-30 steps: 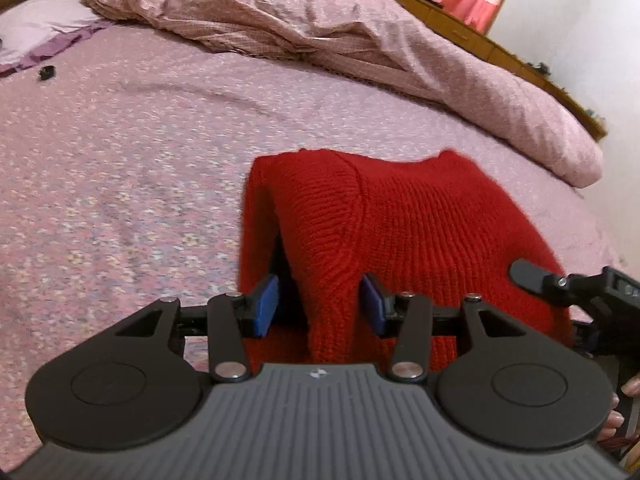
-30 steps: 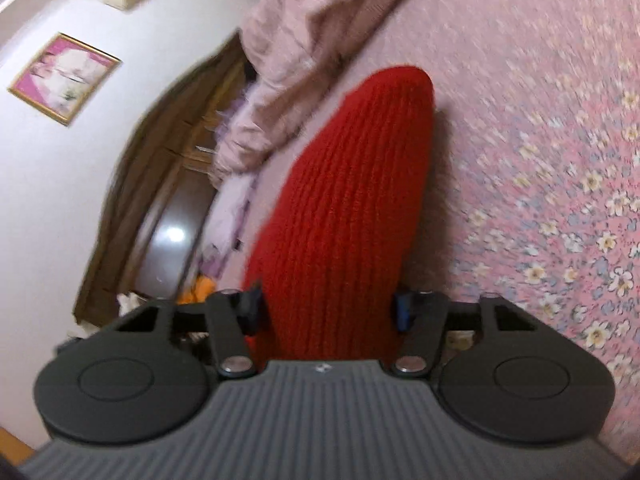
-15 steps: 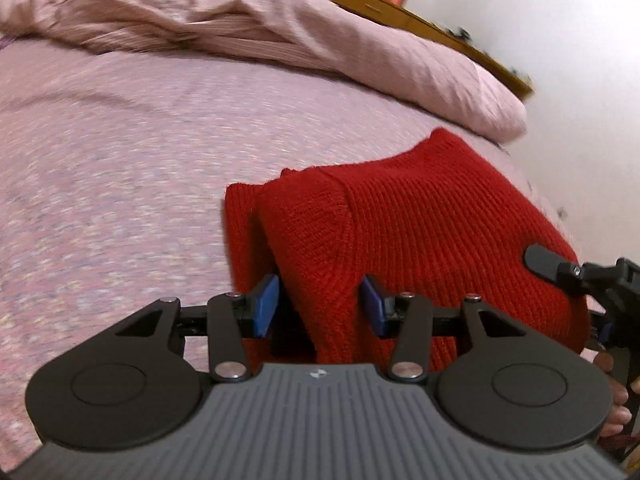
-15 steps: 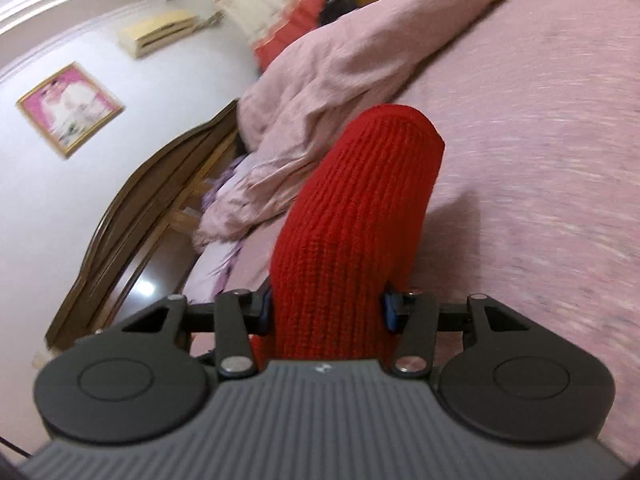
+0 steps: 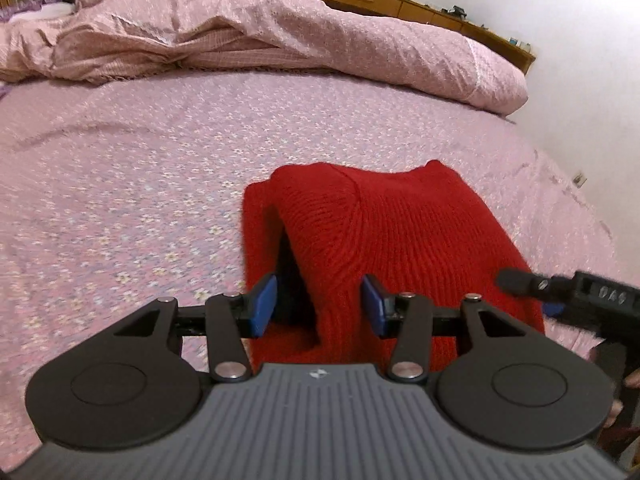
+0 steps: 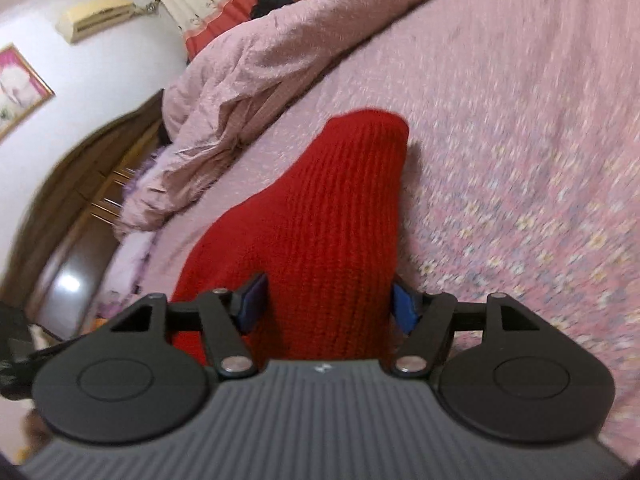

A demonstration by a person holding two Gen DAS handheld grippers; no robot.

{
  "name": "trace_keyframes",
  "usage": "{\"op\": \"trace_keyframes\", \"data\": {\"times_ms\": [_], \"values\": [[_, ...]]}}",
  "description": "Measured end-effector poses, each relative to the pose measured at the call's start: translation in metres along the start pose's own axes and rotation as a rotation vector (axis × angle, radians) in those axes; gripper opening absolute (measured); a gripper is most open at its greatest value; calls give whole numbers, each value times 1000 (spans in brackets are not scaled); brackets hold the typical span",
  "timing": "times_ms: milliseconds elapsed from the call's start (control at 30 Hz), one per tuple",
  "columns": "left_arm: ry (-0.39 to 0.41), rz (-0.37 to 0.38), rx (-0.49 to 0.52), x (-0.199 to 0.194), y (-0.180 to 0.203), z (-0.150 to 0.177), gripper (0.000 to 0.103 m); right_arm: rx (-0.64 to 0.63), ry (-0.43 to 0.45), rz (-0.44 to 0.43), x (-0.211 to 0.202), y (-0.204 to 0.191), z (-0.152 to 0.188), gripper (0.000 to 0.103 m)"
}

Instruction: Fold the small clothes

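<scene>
Red ribbed knitted garment (image 5: pixel 400 240) lies doubled over on the pink flower-print bedsheet (image 5: pixel 120 200), towards the near right part of the bed. Its far edge ends well short of the rumpled pink quilt (image 5: pixel 280 40) heaped along the far side; its left edge borders a wide stretch of bare sheet, open room for moving.

Left gripper (image 5: pixel 318 308): blue pads part spread, a raised fold of the garment between them. The right pad lies against the knit; the left pad stands clear with a dark gap beside it, so no firm pinch shows.

Right gripper (image 6: pixel 328 306): its jaws have just been opening, with the garment's thick rolled edge between them. The view is blurred; the pads appear to sit at the fabric's sides, possibly only grazing it. Its tip also shows at the right of the left wrist view (image 5: pixel 532 292), beside the garment's right edge.

Wooden headboard (image 6: pixel 80 184) and white wall (image 6: pixel 100 72) bound the bed on the left of the right wrist view
</scene>
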State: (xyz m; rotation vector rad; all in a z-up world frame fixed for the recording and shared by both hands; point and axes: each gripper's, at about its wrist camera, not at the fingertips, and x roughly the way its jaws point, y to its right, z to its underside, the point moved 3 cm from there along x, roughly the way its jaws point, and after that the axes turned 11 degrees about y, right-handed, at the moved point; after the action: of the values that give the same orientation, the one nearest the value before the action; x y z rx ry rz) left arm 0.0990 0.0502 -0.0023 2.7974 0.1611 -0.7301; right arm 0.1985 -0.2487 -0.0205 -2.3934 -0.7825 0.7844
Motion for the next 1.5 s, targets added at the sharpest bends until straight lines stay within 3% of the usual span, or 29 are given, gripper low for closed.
{"op": "trace_keyframes", "data": {"times_ms": [200,433,567,1033,1200,1500], "values": [[-16,-49,-11,-12,-5,11,59,-232,147,83,-40,-29,0,67],[-39,-121,53,0,-3,28,66,-256,43,173,-15,-32,27,66],[-17,-133,46,-5,-1,27,67,-272,48,191,-8,-29,31,67],[-41,-156,41,-46,22,33,86,-294,69,169,-61,-49,35,67],[-60,-152,81,-53,36,39,96,-289,65,169,-76,-53,38,76],[-104,-146,106,-50,44,50,100,-325,49,175,-85,-57,48,77]]}}
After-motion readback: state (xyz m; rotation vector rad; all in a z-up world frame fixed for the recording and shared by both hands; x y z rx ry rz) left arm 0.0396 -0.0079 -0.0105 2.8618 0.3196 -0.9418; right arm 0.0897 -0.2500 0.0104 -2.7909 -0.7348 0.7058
